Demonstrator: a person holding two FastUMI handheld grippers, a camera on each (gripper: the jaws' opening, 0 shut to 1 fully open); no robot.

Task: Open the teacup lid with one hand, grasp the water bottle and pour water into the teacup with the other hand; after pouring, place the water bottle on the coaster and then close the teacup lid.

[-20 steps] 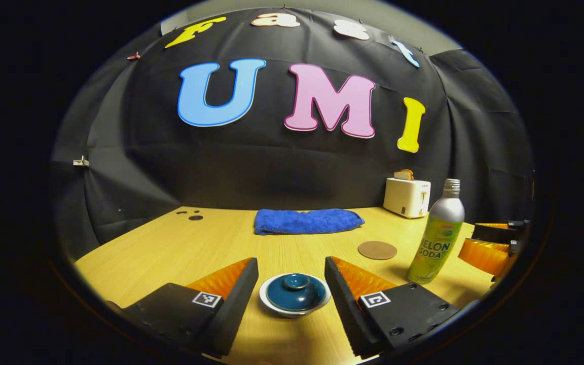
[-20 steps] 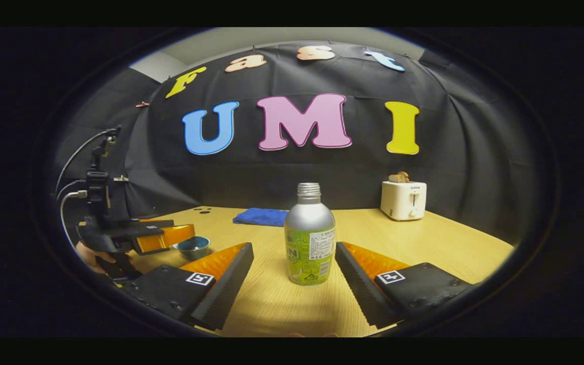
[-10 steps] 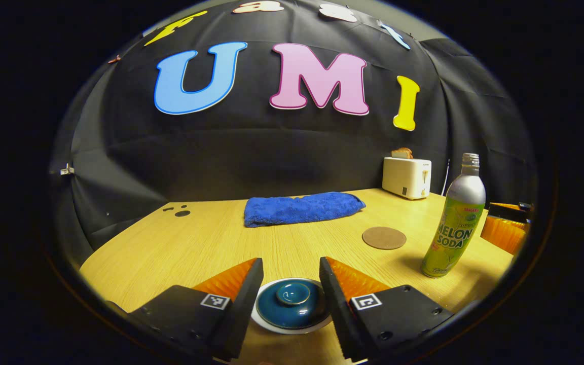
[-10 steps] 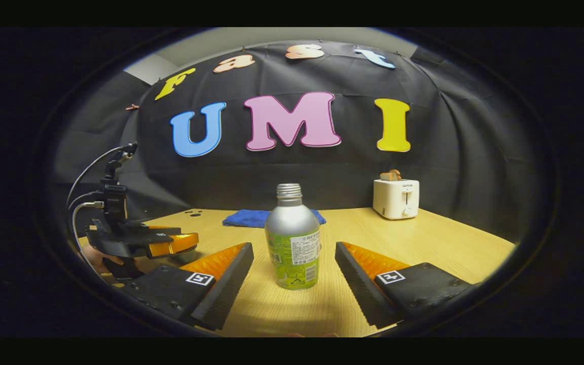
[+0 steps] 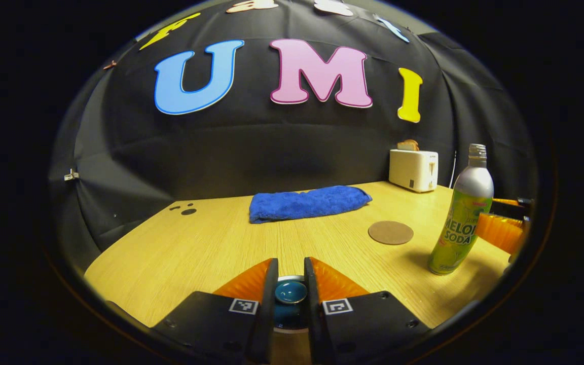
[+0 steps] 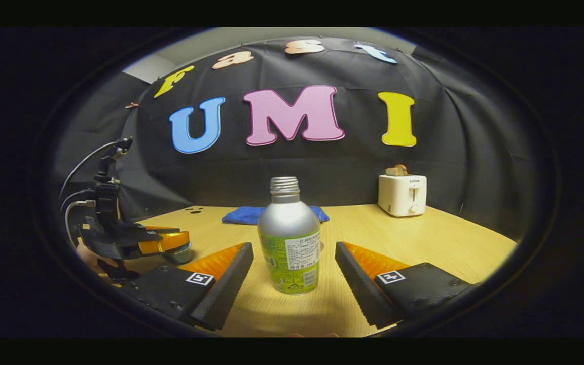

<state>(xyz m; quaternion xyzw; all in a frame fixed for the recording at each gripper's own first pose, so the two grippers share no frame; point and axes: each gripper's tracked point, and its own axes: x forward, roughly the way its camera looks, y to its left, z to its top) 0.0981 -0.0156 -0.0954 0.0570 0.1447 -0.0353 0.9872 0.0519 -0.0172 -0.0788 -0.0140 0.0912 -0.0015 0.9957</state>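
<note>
Left gripper [image 5: 290, 284] pinching the teacup lid [image 5: 290, 292] knob near the table [image 5: 211, 248] edge, right gripper [image 6: 294, 263] spread wide around the water bottle [image 6: 289, 238], untouched, coaster [image 5: 391, 232] clear

Bare worktop [image 5: 211, 243] lies open between the blue towel [image 5: 309, 202] and the coaster [image 5: 391, 232]. The soda bottle [image 6: 288, 238] stands upright between the right tongs' [image 6: 294, 279] spread fingers, blocking the forward path.
</note>
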